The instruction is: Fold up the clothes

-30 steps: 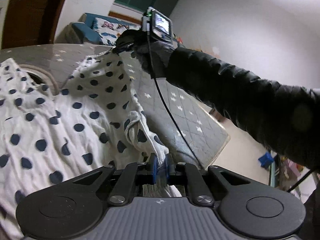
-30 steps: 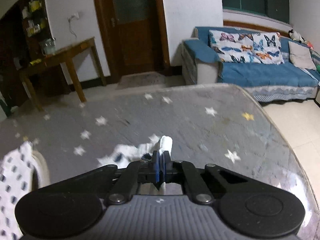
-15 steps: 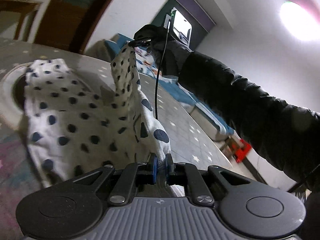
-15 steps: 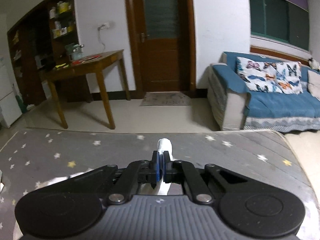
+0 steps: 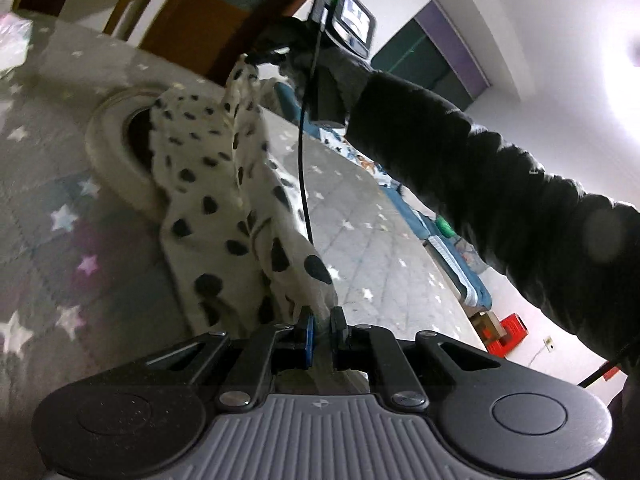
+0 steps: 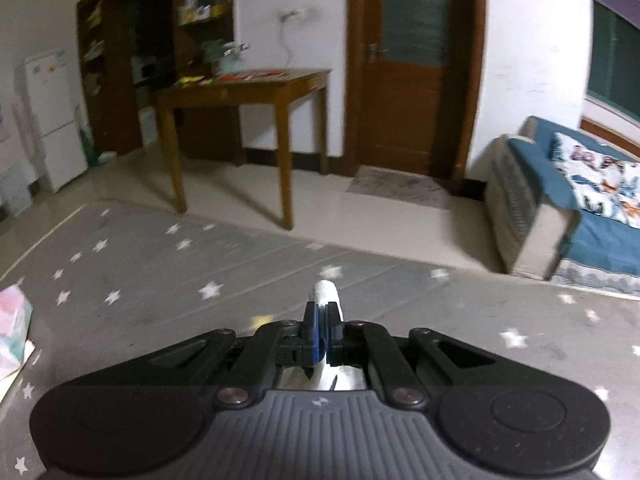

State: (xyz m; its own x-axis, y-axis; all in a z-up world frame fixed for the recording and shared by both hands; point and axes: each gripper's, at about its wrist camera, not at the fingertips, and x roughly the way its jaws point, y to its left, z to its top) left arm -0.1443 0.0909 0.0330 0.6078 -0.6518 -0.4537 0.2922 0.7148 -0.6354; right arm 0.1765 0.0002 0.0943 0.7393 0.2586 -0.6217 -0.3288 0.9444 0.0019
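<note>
So we're mid-fold here, at the lift-and-carry bit. The left gripper [image 5: 322, 322] is pinched down on one corner of the polka-dot garment [image 5: 212, 184], which rises ahead of it, up off the star-patterned mat [image 5: 60, 184]. Further ahead and higher, the right gripper [image 5: 266, 55] has the other corner clamped; in its own view only a little white nub of cloth [image 6: 326, 294] pokes out past the closed tips. My guess: next, both corners swing over together and get laid flat before letting go. As for containers, there's a round pale basket [image 5: 114, 148] ahead-left of the left gripper; the cloth drapes over its rim and I can't see what's inside.
</note>
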